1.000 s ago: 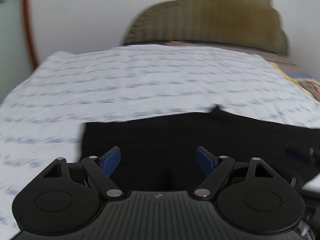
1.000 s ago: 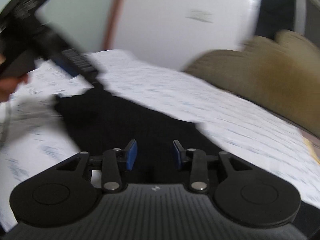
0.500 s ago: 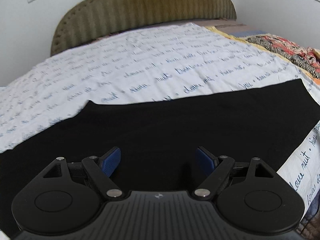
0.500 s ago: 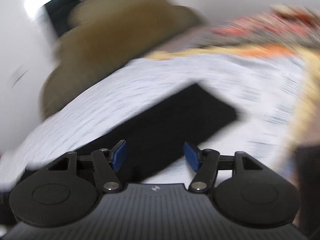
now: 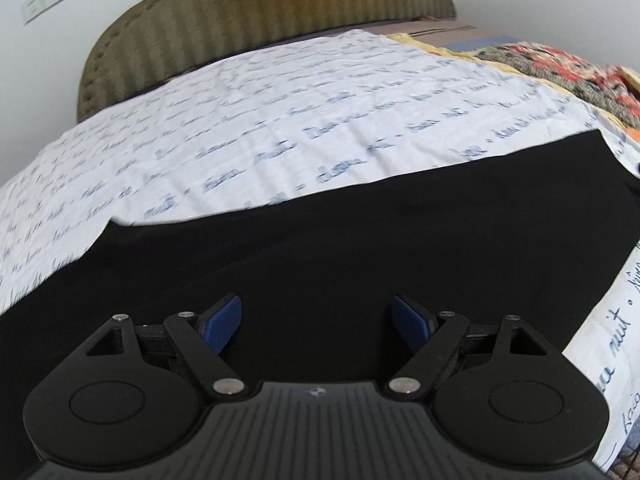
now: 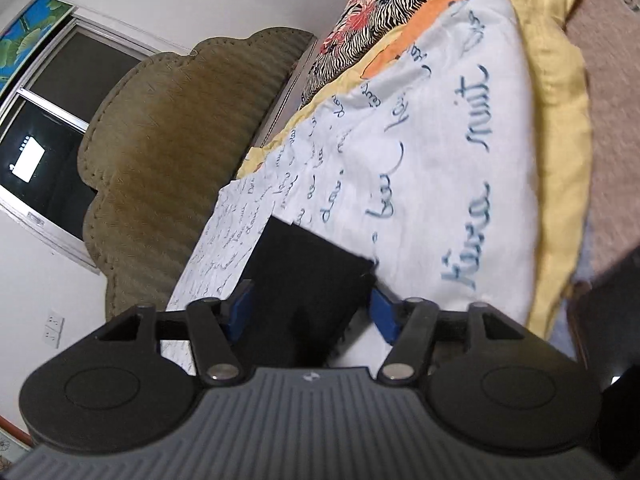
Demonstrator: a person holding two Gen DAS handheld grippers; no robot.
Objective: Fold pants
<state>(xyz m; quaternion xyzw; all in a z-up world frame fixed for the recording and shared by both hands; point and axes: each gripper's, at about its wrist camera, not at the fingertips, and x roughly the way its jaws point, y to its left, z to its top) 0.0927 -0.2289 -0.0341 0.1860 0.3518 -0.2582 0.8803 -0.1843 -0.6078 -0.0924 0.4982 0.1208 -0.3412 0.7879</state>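
The black pants (image 5: 340,248) lie flat in a long band across the white bed sheet (image 5: 280,132) printed with blue script. My left gripper (image 5: 318,326) is open and empty, hovering over the near edge of the pants around their middle. In the right wrist view the end of the pants (image 6: 304,276) lies between the open blue fingers of my right gripper (image 6: 310,314), which is rolled sideways. I cannot tell whether the pads touch the cloth.
An olive padded headboard (image 5: 260,20) stands at the far end of the bed. A yellow sheet (image 6: 560,160) and a zebra-and-floral blanket (image 6: 384,8) lie at the bed's right side. A dark window (image 6: 44,152) is on the wall.
Both views swung right along the pants. My right gripper rolled sideways, opened wider and came to the end of the pants. My left gripper stayed open over the middle.
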